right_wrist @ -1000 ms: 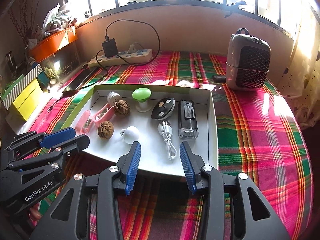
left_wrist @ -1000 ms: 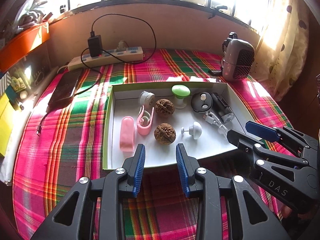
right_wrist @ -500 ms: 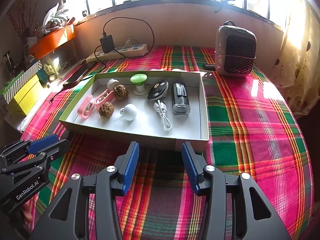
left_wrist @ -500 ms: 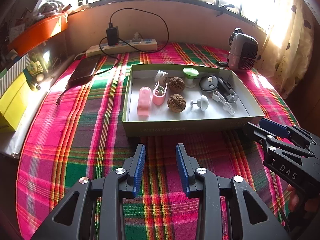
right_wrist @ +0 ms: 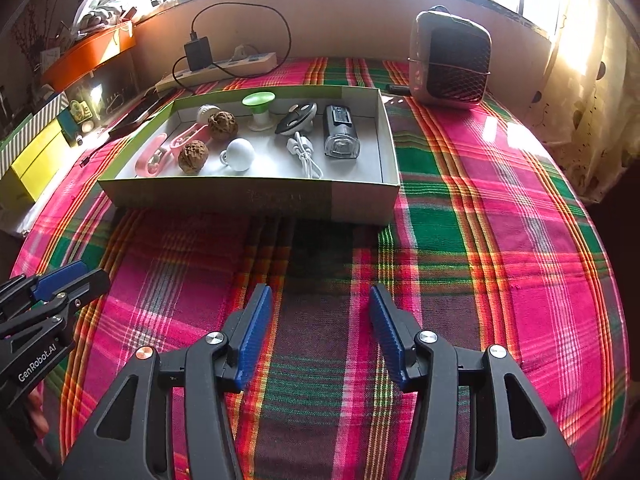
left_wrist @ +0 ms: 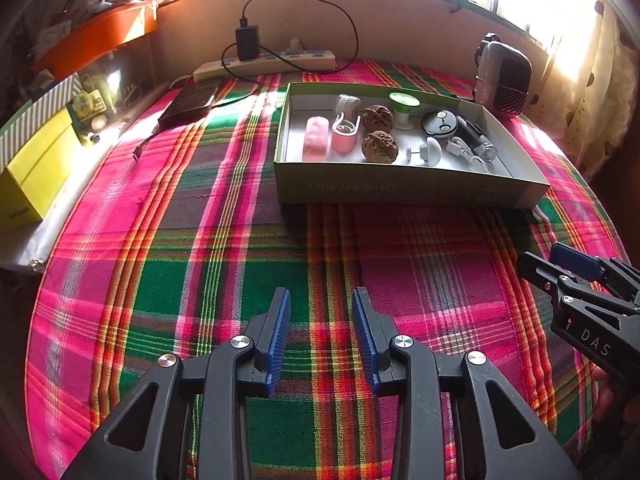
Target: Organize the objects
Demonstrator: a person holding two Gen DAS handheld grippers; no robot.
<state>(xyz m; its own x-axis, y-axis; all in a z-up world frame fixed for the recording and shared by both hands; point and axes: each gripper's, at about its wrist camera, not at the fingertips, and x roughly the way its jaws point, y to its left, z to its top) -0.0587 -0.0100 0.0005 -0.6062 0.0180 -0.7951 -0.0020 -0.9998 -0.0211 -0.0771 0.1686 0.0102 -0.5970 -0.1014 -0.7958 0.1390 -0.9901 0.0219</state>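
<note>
A shallow green-rimmed box (left_wrist: 400, 192) (right_wrist: 248, 196) sits on the plaid cloth and holds several small items: two walnuts (left_wrist: 379, 147) (right_wrist: 193, 156), a pink case (left_wrist: 315, 139), a pink clip (left_wrist: 344, 138), a white knob (right_wrist: 239, 154), a green-topped stand (right_wrist: 259, 109), a white cable (right_wrist: 304, 152), a black bike light (right_wrist: 340, 132). My left gripper (left_wrist: 321, 312) is open and empty, well short of the box. My right gripper (right_wrist: 321, 312) is open and empty, also back from the box; it shows at the right of the left wrist view (left_wrist: 560, 268).
A small heater (right_wrist: 450, 60) stands at the back right. A power strip with a charger (left_wrist: 264, 62) and a dark phone (left_wrist: 188, 104) lie at the back left. Yellow boxes (left_wrist: 36, 168) and an orange tray (left_wrist: 96, 36) line the left edge.
Both grippers have pulled back from over the box towards the near edge of the table. The box and its contents have stayed put. Both stay open.
</note>
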